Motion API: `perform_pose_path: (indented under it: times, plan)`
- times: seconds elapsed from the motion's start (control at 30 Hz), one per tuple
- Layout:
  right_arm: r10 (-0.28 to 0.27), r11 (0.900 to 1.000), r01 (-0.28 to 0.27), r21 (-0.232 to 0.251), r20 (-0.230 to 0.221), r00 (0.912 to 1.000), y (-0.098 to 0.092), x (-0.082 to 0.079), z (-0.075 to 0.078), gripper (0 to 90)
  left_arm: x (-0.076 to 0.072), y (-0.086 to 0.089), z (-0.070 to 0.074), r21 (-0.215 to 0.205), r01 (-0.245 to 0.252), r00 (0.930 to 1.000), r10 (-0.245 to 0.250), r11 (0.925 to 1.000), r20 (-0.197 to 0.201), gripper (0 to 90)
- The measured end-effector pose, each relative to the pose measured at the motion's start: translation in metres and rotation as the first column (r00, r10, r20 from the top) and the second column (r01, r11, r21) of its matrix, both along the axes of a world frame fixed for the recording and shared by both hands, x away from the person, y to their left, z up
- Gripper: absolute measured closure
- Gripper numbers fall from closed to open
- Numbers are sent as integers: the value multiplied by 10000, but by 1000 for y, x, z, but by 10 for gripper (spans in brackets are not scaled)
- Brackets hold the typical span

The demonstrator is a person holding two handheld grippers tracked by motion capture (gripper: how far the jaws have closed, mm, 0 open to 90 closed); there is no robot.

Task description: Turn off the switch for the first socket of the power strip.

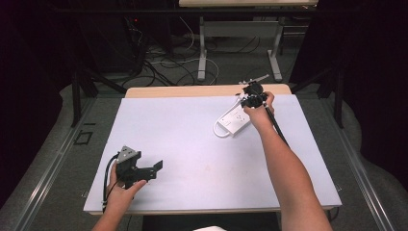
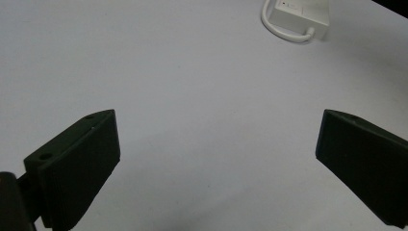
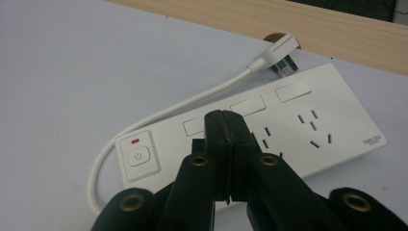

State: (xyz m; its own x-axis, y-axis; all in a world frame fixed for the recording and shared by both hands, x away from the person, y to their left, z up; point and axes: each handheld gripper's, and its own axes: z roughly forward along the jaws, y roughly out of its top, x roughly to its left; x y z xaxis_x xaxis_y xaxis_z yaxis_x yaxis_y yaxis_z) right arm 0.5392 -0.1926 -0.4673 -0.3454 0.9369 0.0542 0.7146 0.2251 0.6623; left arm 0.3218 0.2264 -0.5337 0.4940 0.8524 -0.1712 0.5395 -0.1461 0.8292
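Here the right gripper (image 3: 225, 126) — jaws clenched on nothing — hangs above the power strip (image 3: 298, 120) at frame centre; ease straight down. The left gripper (image 2: 216, 163) rests released.

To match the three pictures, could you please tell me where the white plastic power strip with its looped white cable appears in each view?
High view: the white plastic power strip lies right of centre, toward the table's far edge, just below the right gripper.
Left gripper view: at the top edge, right of centre, far beyond the open jaws.
Right gripper view: across the middle, right behind the shut jaws.
Shared landmark: its looped white cable.
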Motion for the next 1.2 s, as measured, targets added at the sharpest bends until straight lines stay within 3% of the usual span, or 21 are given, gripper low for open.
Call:
perform_pose_path:
  times: [0.6,1.2]
  plan:
    - [-152,9995,155,288,-117,9998,11,11,-19,900,-2,2,0,-225,-209,9997,211,9995,130,16]
    - [-217,9992,218,328,-47,9998,19,16,-33,900,-1,2,1,-160,-29,10000,30,9999,48,16]
